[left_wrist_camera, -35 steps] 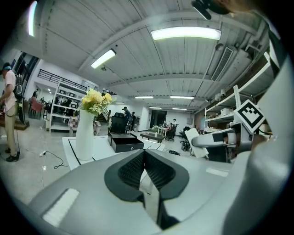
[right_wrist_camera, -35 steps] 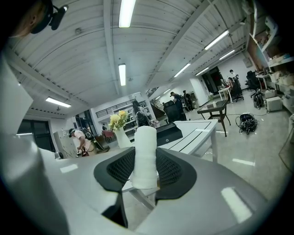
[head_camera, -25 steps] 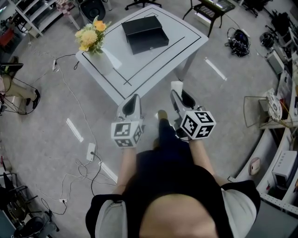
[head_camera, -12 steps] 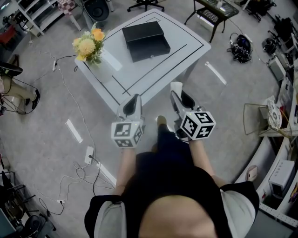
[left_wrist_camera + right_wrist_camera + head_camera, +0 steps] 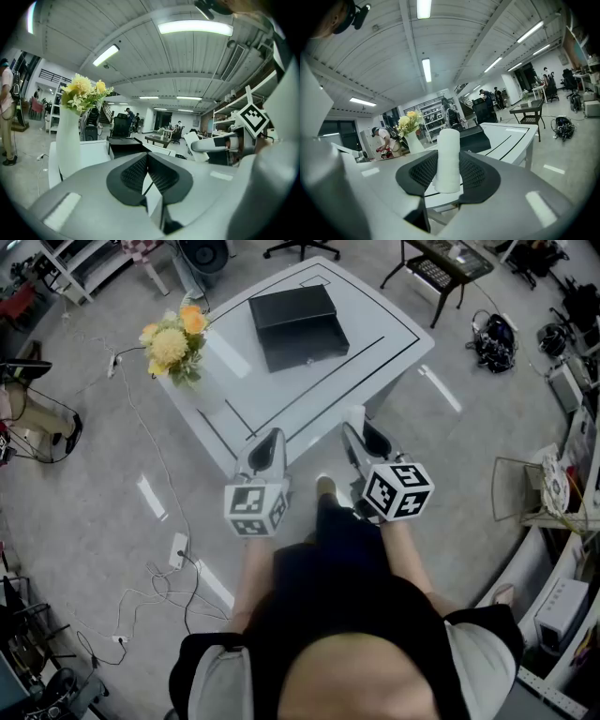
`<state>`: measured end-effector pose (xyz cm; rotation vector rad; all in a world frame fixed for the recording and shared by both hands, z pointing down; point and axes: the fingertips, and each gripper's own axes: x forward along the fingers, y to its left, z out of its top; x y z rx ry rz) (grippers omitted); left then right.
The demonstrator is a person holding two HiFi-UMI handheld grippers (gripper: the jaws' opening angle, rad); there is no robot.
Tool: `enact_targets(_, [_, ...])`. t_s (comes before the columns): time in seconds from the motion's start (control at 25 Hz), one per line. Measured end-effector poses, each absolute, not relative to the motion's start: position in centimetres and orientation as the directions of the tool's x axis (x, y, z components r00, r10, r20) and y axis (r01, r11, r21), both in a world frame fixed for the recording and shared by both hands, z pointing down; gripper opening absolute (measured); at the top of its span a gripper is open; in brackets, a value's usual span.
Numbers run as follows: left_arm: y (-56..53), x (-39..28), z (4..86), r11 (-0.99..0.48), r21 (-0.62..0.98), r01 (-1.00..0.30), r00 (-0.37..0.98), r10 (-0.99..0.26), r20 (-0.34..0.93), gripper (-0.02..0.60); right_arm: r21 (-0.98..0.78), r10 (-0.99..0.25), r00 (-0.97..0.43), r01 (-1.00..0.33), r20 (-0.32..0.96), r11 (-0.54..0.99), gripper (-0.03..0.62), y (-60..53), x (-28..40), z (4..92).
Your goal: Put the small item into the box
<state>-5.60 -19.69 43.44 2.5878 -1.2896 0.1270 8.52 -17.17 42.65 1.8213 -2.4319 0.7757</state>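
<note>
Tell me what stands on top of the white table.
On the white table stand a black box and a white vase with yellow flowers. The box's own walls cover whatever is inside it, so that cannot be seen.

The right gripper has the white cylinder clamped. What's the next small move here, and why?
Probably carry the right gripper forward over the white table toward the black box. Its jaws are shut on the white cylinder, so the pickup looks done, yet it only reaches the table's near edge and the box lies farther in.
</note>
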Motion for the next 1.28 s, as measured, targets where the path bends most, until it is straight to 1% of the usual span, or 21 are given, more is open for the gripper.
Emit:
enact_targets(0.6, [-23.9, -4.0, 44.3, -0.557, 0.176, -0.812, 0.584, -0.783, 0.216, 0.009, -0.396, -0.875, -0.374, -0.886, 0.308, 0.239, 0.138, -22.1, 9.5, 43.6])
enact_targets(1.28, [-29.2, -3.0, 45.1, -0.499, 0.177, -0.848, 0.529, -0.814, 0.238, 0.008, -0.412, -0.844, -0.429, -0.866, 0.321, 0.284, 0.138, -28.0, 10.8, 44.5])
